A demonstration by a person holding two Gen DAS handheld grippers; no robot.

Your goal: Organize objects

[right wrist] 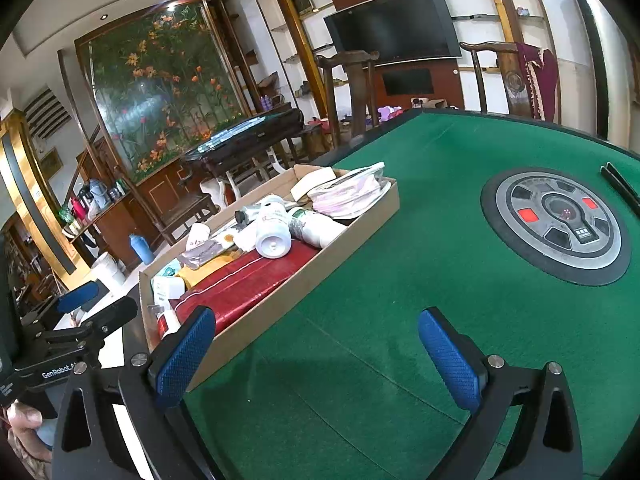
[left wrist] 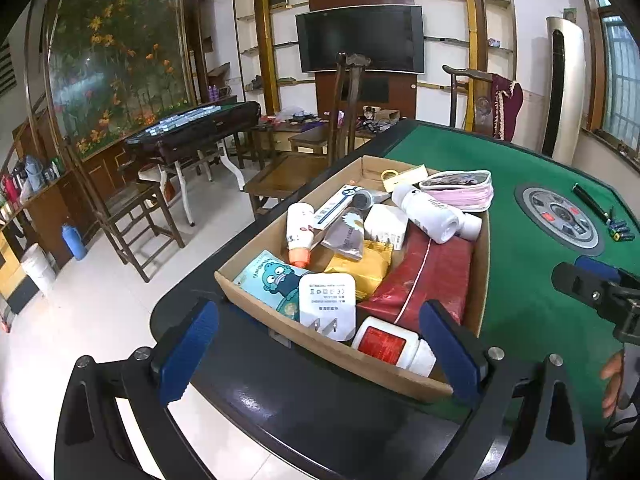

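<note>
Background only. Green felt table (right wrist: pixel 420 240) with a round control dial (right wrist: pixel 554 224) at its centre. TV (left wrist: pixel 360 38) on the far wall at 12 o'clock, wooden chair (left wrist: pixel 304 156) just below it. Second game table (left wrist: pixel 192 128) at 10 o'clock, in front of a flower mural (left wrist: pixel 116 60). Blue bottle (left wrist: pixel 74 242) on the floor at 9 o'clock, white bucket (left wrist: pixel 38 268) beside it. Tall air conditioner (left wrist: pixel 562 88) at 2 o'clock.

Left tongs (left wrist: pixel 320 350) and right tongs (right wrist: pixel 316 354) both spread wide, empty.
</note>
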